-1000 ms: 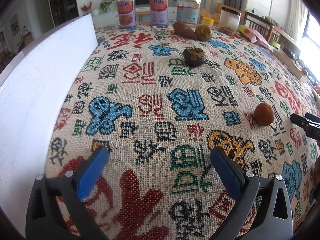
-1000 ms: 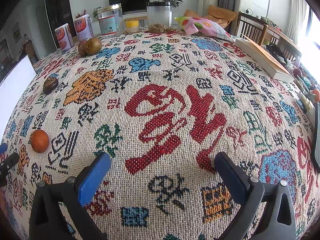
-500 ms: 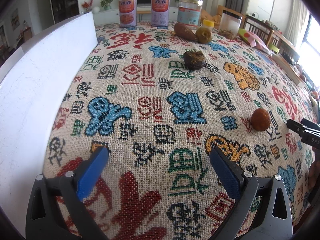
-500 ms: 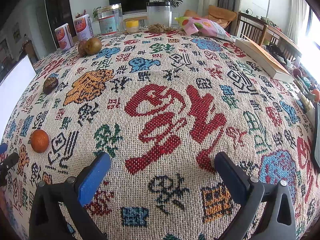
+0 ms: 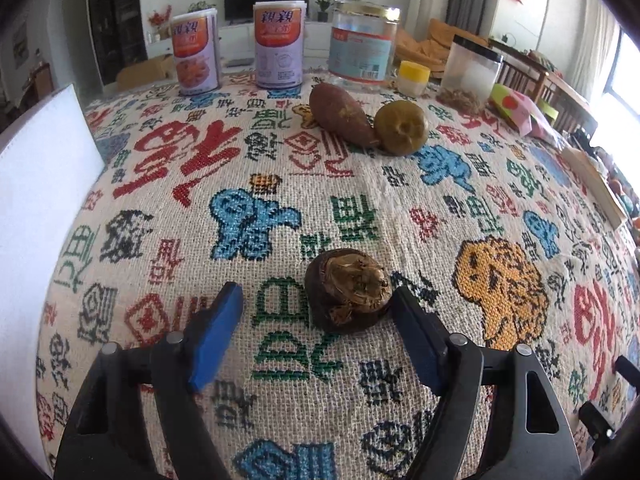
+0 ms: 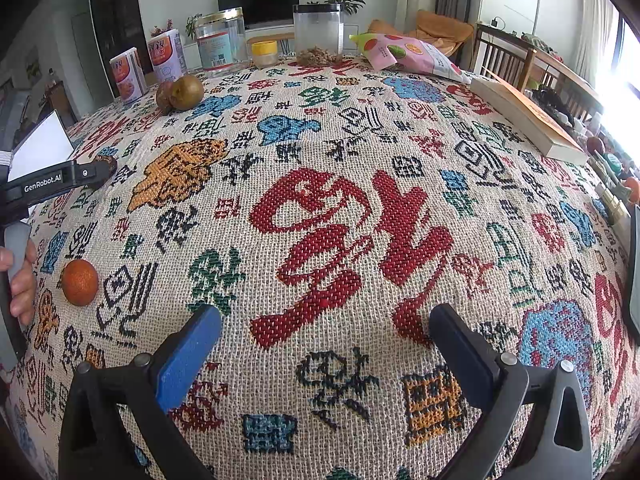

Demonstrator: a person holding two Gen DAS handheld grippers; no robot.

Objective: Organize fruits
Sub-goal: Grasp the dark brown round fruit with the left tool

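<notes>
On surface | left tongs (image 5: 316, 312) closing, dark brown fruit (image 5: 347, 290) between | center it before clamping | right tongs (image 6: 326, 332) apart, empty

A coarsely woven cloth (image 5: 360, 208) covered the table. A rough, husky brown taro (image 5: 347, 290) was flanked by matt blue pads (image 5: 216, 334). A clear plastic jar (image 5: 364, 50) was capped in glossy metal.

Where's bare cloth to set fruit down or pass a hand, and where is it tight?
Widest bare stretch: the patterned woven tablecloth ahead of the right tongs, bordered by the small orange fruit, the cream paperback book and the far jars. Crowded: the far edge, with purple tins, clear jars, sweet potato and yellow-brown round fruit.
</notes>
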